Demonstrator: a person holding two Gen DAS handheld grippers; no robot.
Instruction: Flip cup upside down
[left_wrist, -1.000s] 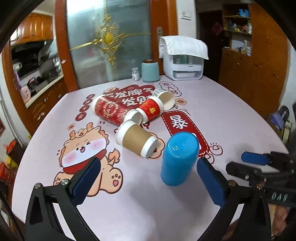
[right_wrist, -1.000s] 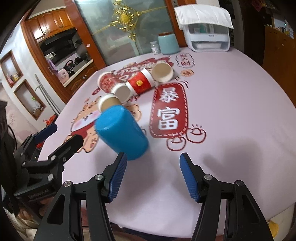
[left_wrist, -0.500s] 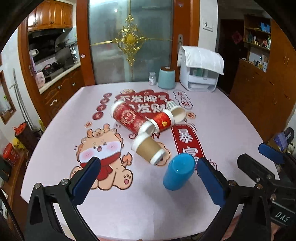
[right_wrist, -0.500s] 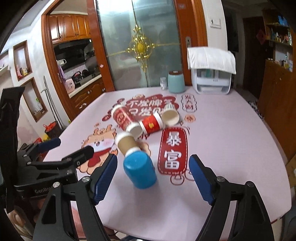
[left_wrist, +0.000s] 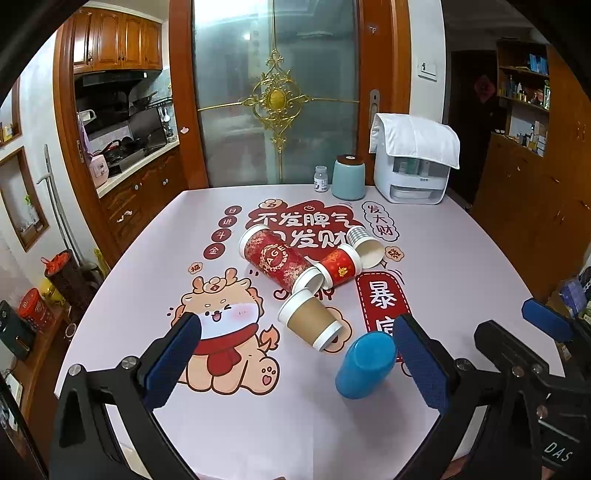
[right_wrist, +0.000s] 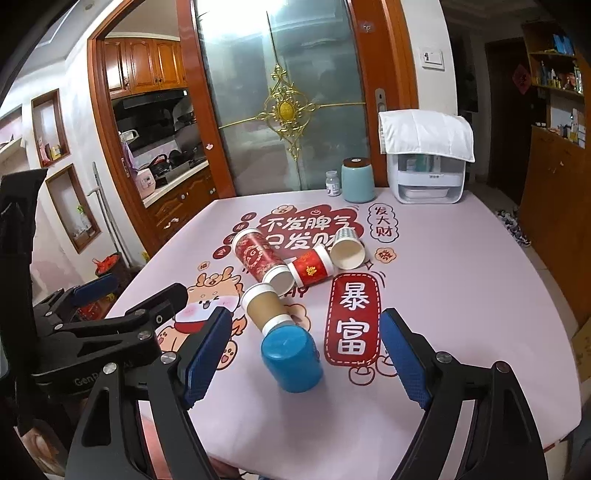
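Observation:
A blue cup (left_wrist: 365, 364) stands upside down on the pink printed table (left_wrist: 461, 258), its closed base up; it also shows in the right wrist view (right_wrist: 291, 360). My left gripper (left_wrist: 295, 363) is open and empty, held back above the table's near edge, the cup near its right finger. My right gripper (right_wrist: 304, 360) is open and empty, the cup between its fingers' lines but farther out. The right gripper also shows at the right of the left wrist view (left_wrist: 517, 332), and the left gripper at the left of the right wrist view (right_wrist: 129, 302).
Several paper cups lie on their sides mid-table: a brown one (left_wrist: 310, 324) just beyond the blue cup, a tall red one (left_wrist: 279, 260), a small red one (left_wrist: 338, 267), a checked one (left_wrist: 364, 245). A teal canister (left_wrist: 348, 177), small bottle (left_wrist: 320, 179) and white appliance (left_wrist: 415, 166) stand at the far edge.
Both grippers have pulled back and up from the blue cup, which stays standing upside down on the table. Much more of the table and room shows now.

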